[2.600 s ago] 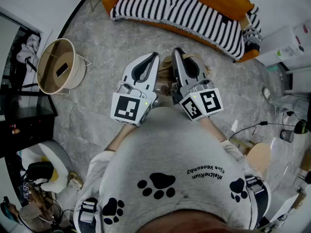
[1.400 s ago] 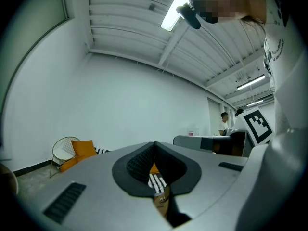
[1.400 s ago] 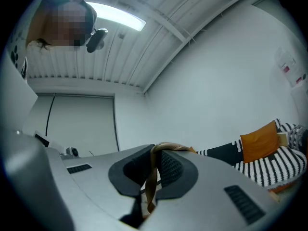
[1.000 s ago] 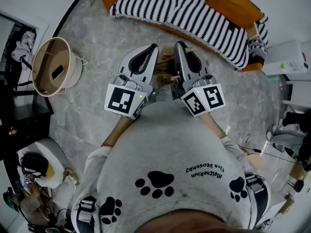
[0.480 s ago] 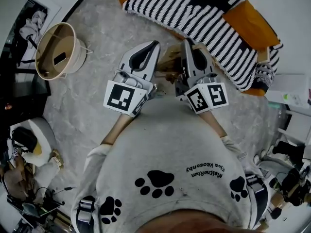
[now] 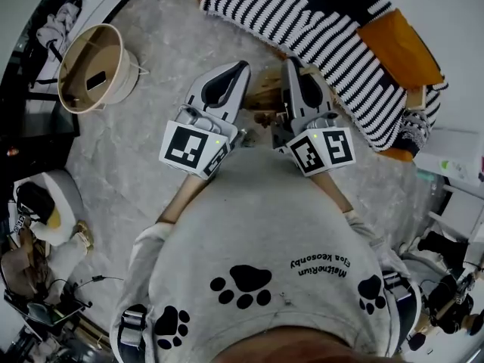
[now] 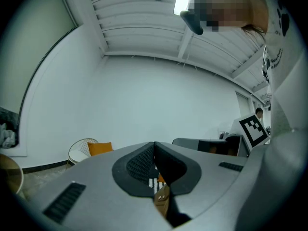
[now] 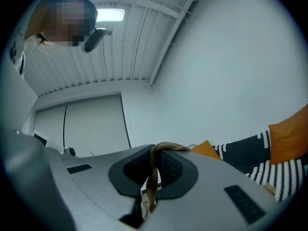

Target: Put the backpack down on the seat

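Clamping a tan strap [image 8: 151,186], the right gripper [image 8: 153,150] pinches it between its pads. The left gripper [image 7: 154,146] has its tips together; leather [image 7: 161,199] shows just beneath them.

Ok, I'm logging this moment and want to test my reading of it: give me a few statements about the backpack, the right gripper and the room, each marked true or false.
1. The right gripper is shut on a tan strap. True.
2. The tan backpack already lies on the sofa. False: it is up in front of the person's chest, off the sofa.
3. A black-and-white striped blanket covers part of the sofa. True.
4. The round basket stands to the person's right. False: it is on their left.
5. The basket is empty. False: a flat dark thing lies in it.
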